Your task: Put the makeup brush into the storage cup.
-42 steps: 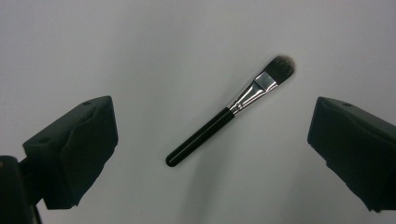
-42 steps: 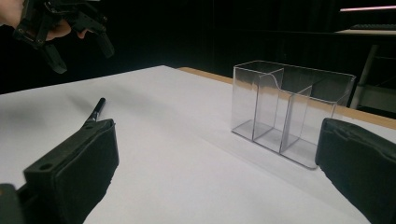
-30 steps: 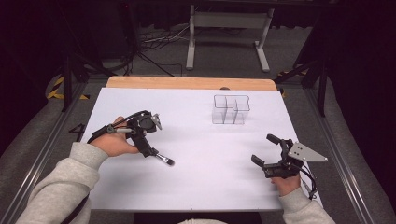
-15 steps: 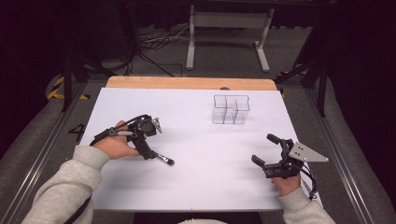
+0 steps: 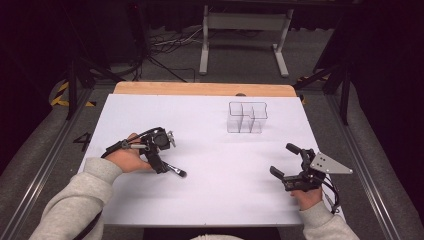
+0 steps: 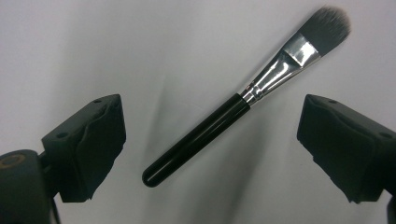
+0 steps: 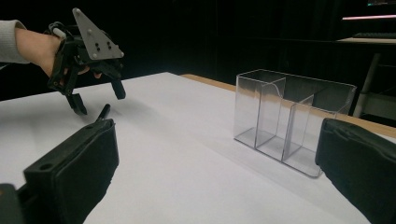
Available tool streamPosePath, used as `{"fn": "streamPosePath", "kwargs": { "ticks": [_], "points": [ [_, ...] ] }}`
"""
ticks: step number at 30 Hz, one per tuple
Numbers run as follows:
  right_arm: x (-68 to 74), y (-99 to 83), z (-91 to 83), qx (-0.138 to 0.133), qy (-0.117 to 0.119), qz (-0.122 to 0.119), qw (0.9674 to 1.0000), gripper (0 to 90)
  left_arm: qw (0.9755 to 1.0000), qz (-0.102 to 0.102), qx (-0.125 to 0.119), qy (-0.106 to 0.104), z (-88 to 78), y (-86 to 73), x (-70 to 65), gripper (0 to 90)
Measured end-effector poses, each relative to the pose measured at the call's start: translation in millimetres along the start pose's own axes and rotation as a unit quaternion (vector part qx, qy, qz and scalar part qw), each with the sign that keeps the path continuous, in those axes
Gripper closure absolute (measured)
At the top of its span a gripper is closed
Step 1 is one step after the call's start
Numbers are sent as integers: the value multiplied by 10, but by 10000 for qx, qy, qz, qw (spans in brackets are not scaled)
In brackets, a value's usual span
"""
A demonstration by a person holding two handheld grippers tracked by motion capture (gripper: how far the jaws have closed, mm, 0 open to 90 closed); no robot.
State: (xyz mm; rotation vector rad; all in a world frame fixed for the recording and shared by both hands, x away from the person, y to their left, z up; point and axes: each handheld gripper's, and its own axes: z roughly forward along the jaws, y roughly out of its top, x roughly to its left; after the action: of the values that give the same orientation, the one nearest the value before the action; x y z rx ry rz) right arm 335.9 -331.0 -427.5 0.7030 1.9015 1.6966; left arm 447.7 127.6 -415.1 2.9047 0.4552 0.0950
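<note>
Stretching across most of the scene is the white table (image 5: 210,200), and on it, toward the far side, a clear acrylic organizer (image 5: 247,117) with several upright compartments is standing empty. Nearer the person, the left gripper (image 5: 159,161) is hanging over a makeup brush (image 6: 243,100), its jaws spread wide on either side of the black handle and touching nothing. The brush is lying flat on the table, well apart from the organizer, with its bristles pointing away from the hand. The right gripper (image 5: 286,162) is waiting near the front right edge, also released and holding nothing, its camera looking toward the organizer.

The step in hand appears to be the approach to picking up the brush. The next move is calling for the left gripper to be lowered until the jaws are flanking the handle near its middle, then closed squarely across it; since the handle is thin, round and glossy, an off-centre pinch could be sending it rolling aside.
</note>
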Motion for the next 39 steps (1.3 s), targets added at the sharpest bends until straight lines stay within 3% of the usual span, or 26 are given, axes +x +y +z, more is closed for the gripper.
{"fn": "streamPosePath", "kwargs": {
  "ticks": [19, 27, 30, 39],
  "points": [
    [0, -1, 1, 11, 67, 44, 10000, 0, 9998, 45, 181, -36, 91, -16, -1, 143],
    [1, -5, 9, 17, 103, 96, 9999, 0, 9995, 116, 281, 39, 96, -14, -17, 259],
    [5, -8, 17, 36, 126, 78, 9999, 0, 9991, 196, 370, 14, 103, -7, -15, 328],
    [8, -8, 22, 46, 113, 58, 9999, 0, 9986, 179, 487, -54, 77, 3, -19, 566]
  ]
}}
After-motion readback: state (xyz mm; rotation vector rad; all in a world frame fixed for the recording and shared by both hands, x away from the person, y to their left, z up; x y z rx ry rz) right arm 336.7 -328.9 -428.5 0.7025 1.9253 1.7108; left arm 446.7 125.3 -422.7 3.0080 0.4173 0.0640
